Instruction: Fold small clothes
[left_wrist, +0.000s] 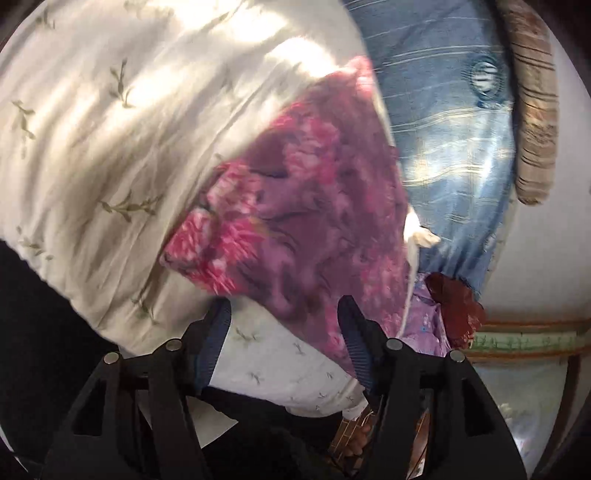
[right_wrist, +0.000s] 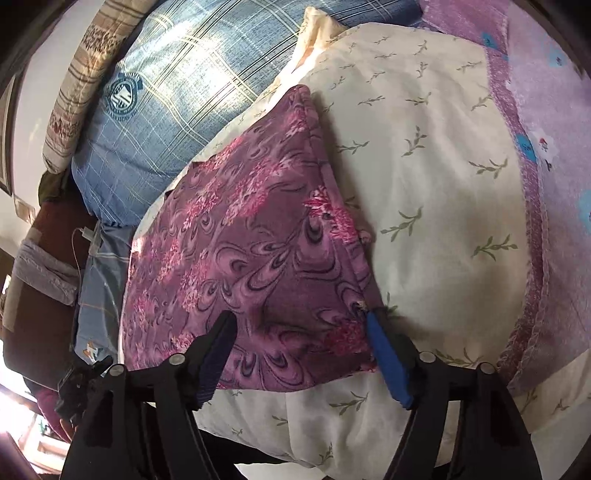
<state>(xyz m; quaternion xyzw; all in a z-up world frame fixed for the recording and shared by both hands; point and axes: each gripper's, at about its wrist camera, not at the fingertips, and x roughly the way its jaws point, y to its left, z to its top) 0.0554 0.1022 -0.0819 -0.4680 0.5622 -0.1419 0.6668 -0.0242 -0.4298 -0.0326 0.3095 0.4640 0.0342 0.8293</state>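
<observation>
On the cream quilt (right_wrist: 436, 192), a soft, puffy cover printed with small green sprigs, the purple cloth (right_wrist: 258, 240) is lying flat – a thin, crumpled fabric patterned with pink blossoms and dark swirling feather shapes. Folded into a rough wedge, it is running lengthwise from its broad near edge by the grippers to a narrow tip pointing away toward the blue plaid pillow (right_wrist: 166, 103). The right gripper (right_wrist: 299, 317) is hovering at that near edge with its jaws standing wide apart, the ribbed blue pads clear of the fabric – one over the cloth, one at its right corner. In the blurred left wrist view, the left gripper (left_wrist: 284, 306) is sitting over the cloth's lower edge, jaws likewise apart and gripping nothing. Beyond the pillow, a striped beige bolster (right_wrist: 85, 74) is leaning against a pale wall, and a fuzzy lilac blanket (right_wrist: 546, 155) is lining the quilt's far side.
</observation>
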